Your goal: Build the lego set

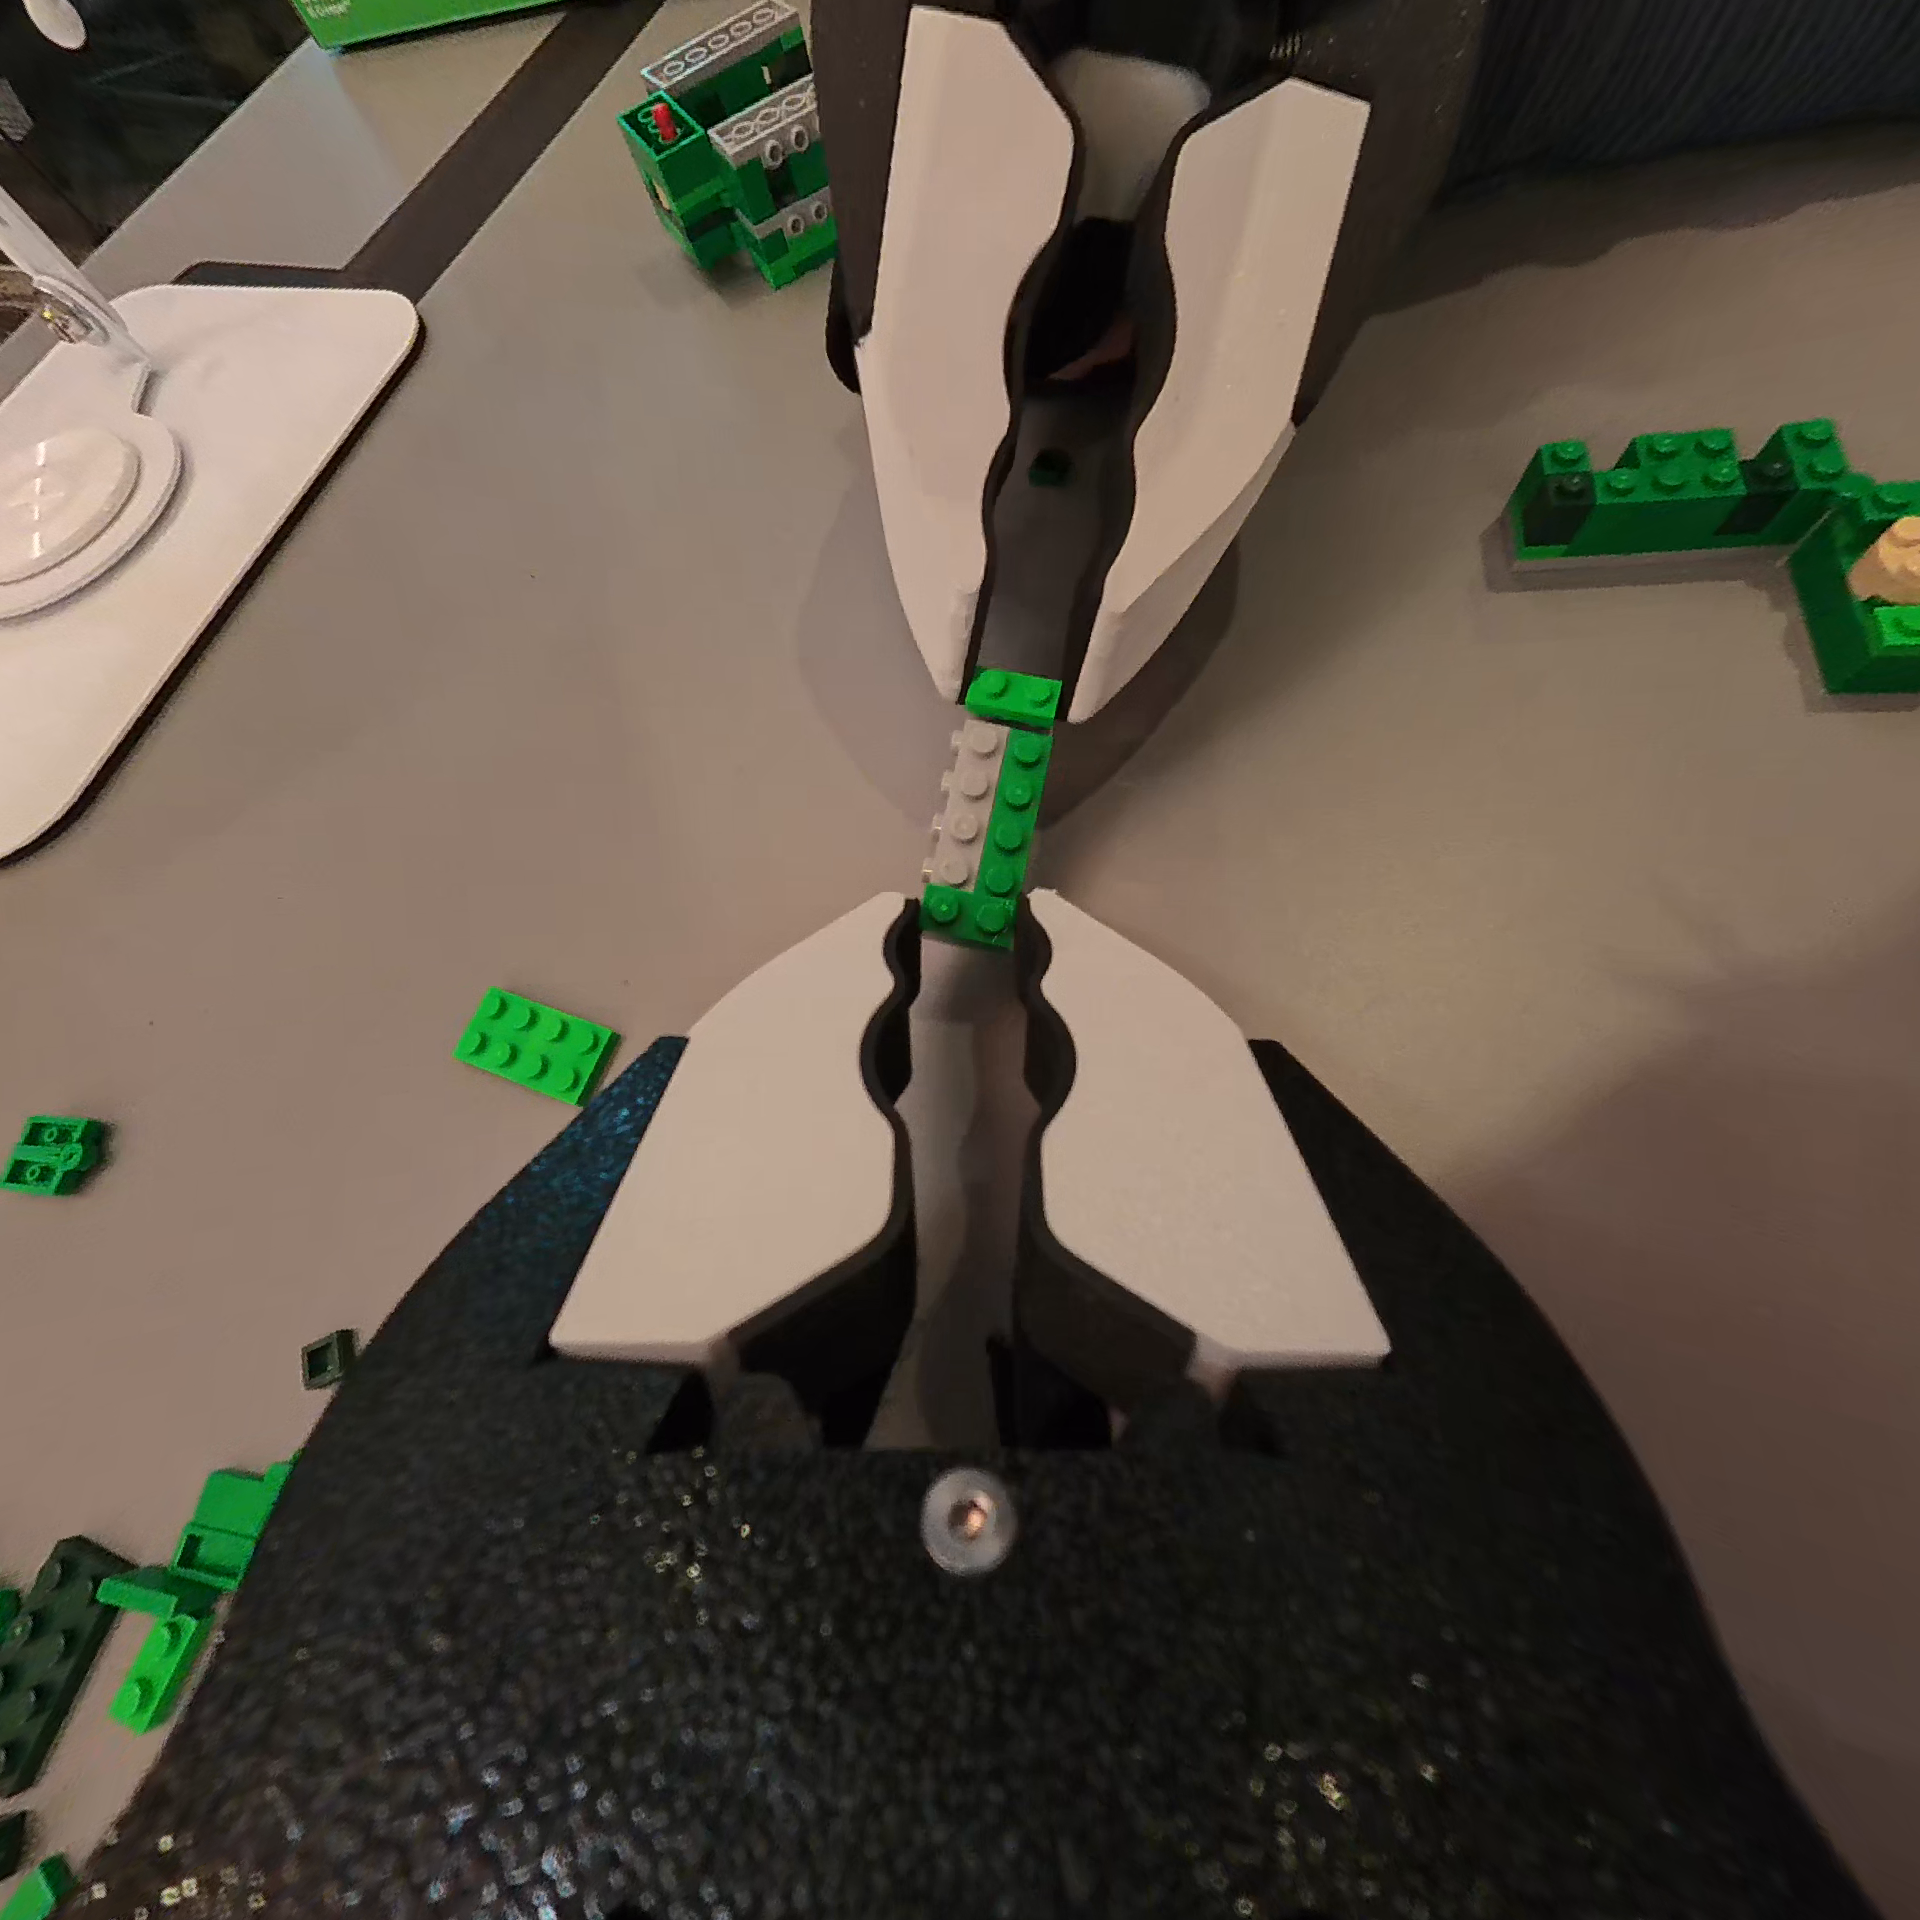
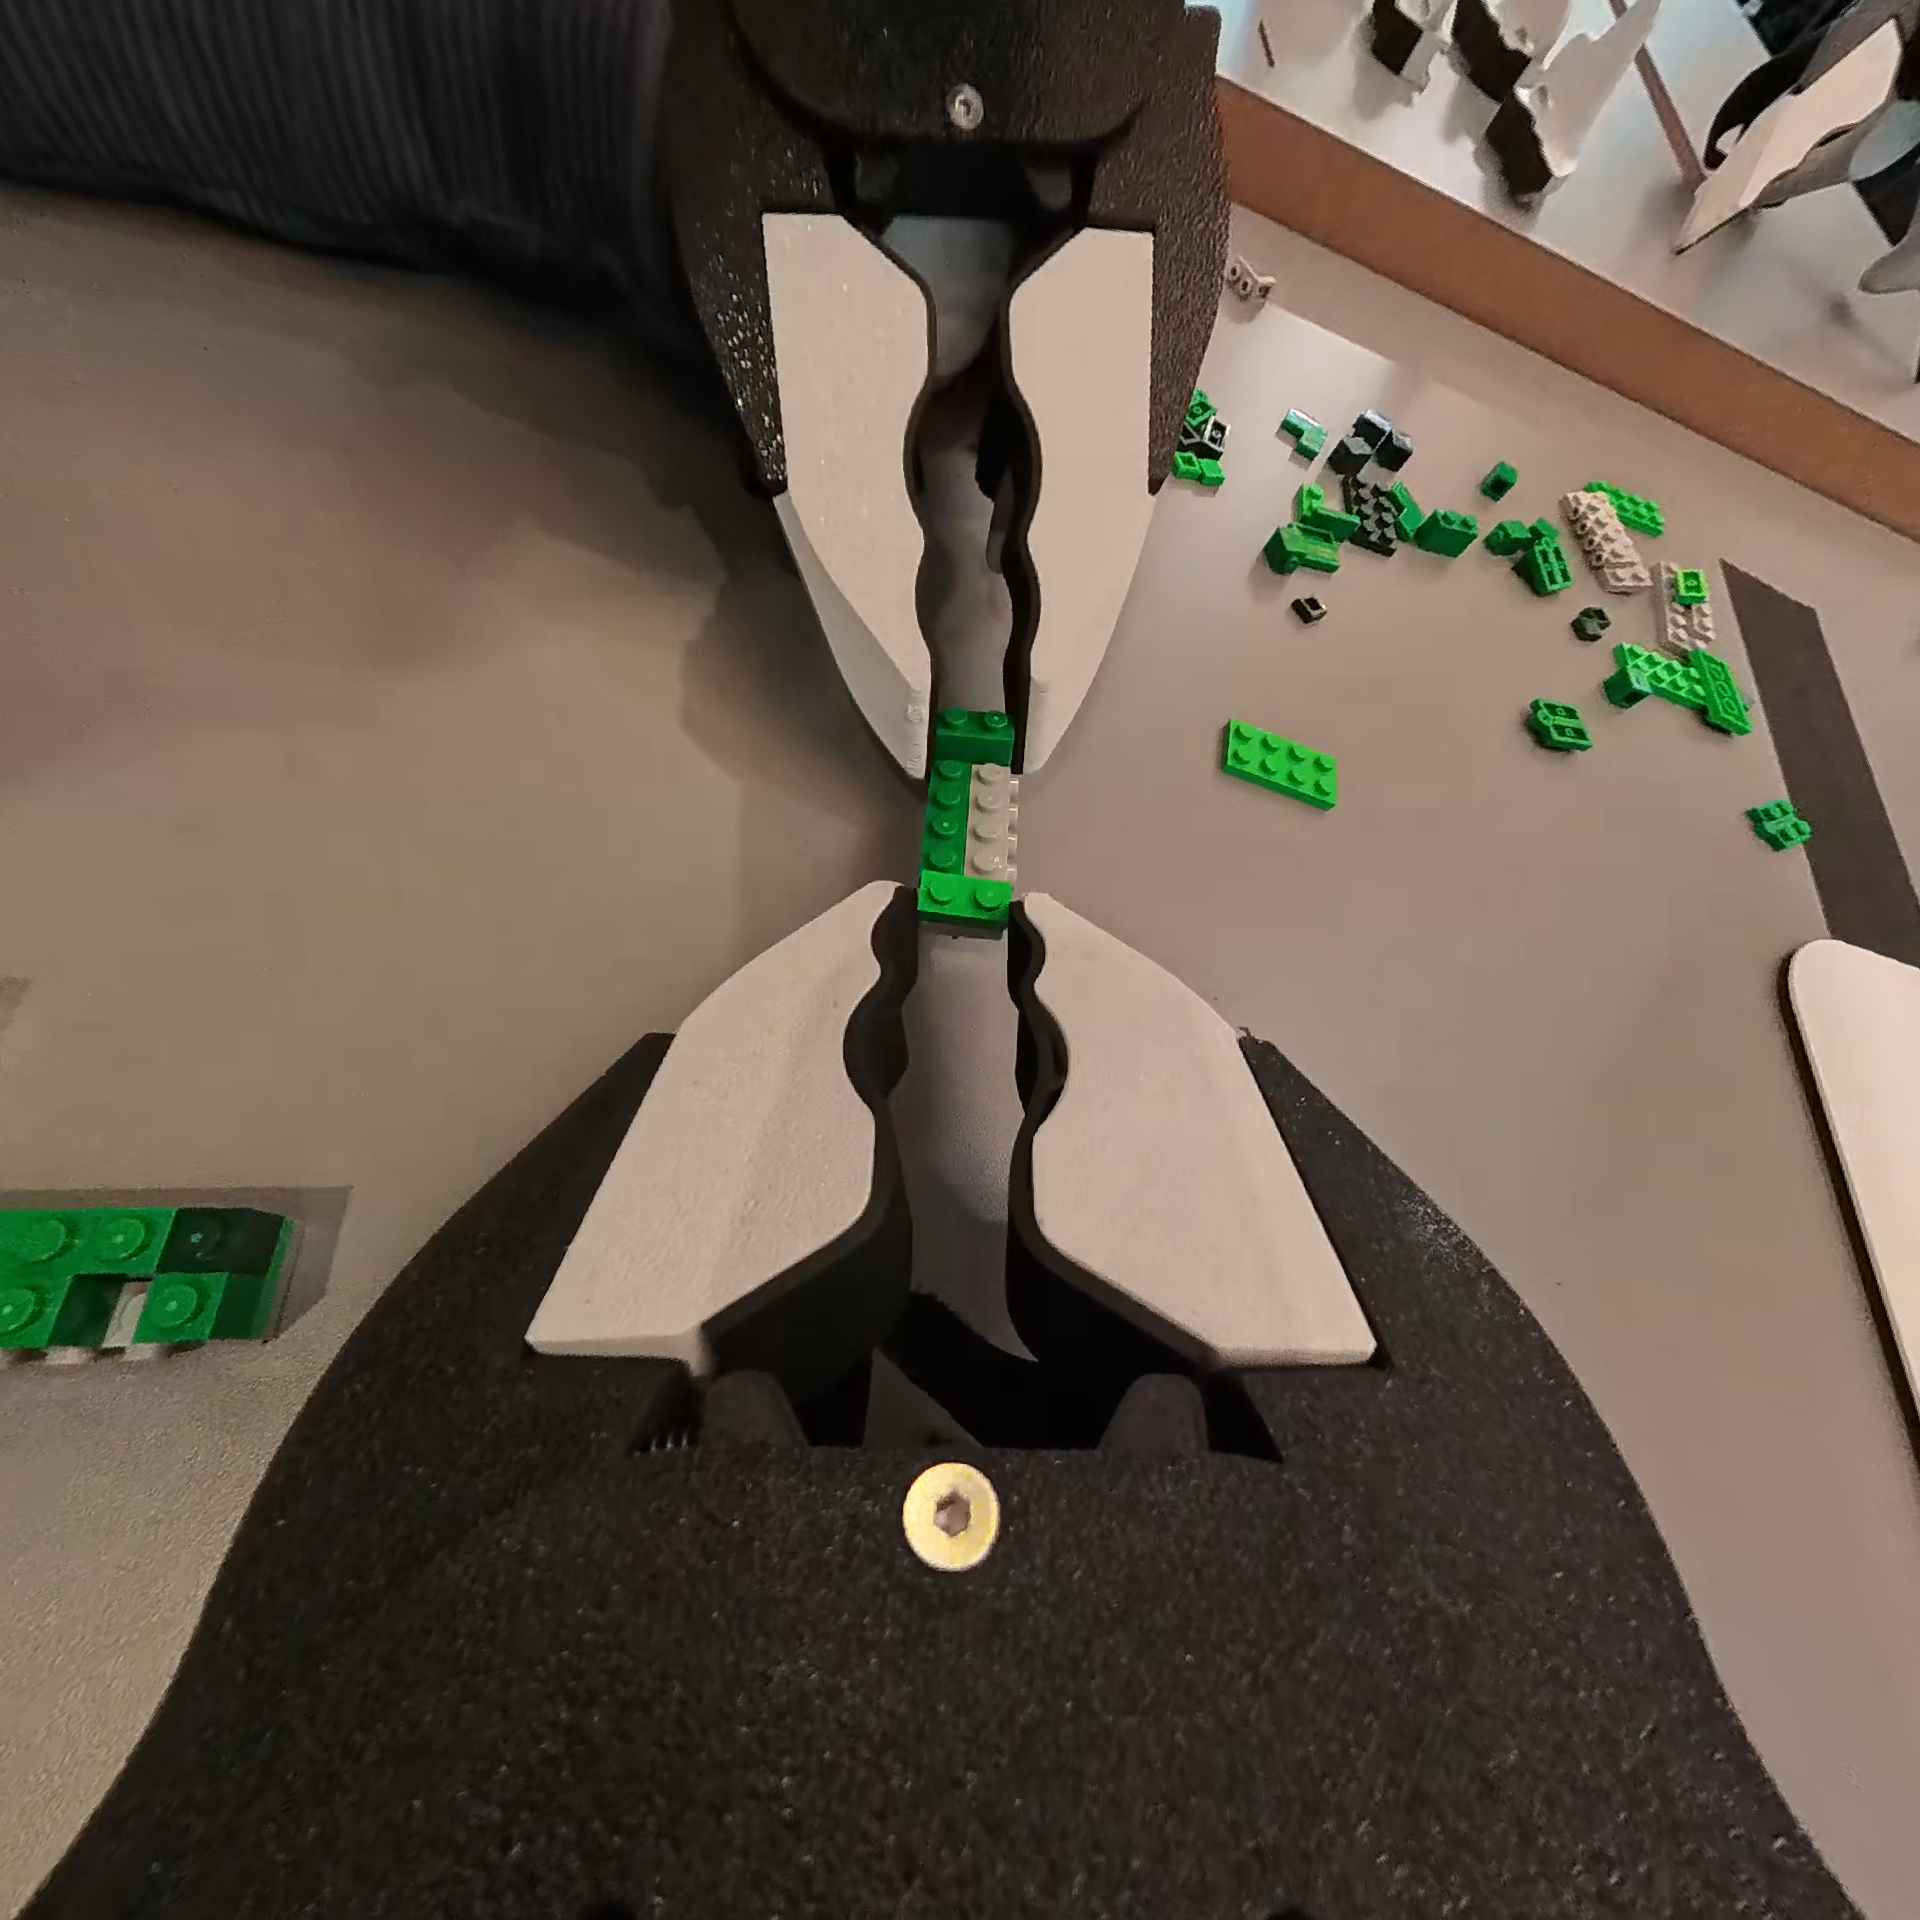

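Observation:
A small assembly [image 1: 992,821] of a green strip beside a grey strip, with a green brick across its near end, hangs above the grey table between my two grippers, which face each other. My left gripper [image 1: 971,920] is shut on that near end. My right gripper [image 1: 1013,696], seen opposite, is shut on a green two-stud piece [image 1: 1013,694] that touches the assembly's far end. In the right wrist view my right gripper [image 2: 964,914] holds the green piece [image 2: 964,902] against the assembly [image 2: 971,821], and the left gripper [image 2: 971,740] grips the other end.
A green and grey partial build [image 1: 738,177] stands at the back and a green wall build [image 1: 1714,499] at the right. A green flat plate [image 1: 535,1044] [image 2: 1280,764] and loose bricks [image 2: 1455,520] lie about. A white pad [image 1: 208,468] sits at the left. A dark sleeve [image 2: 312,125] crosses the table.

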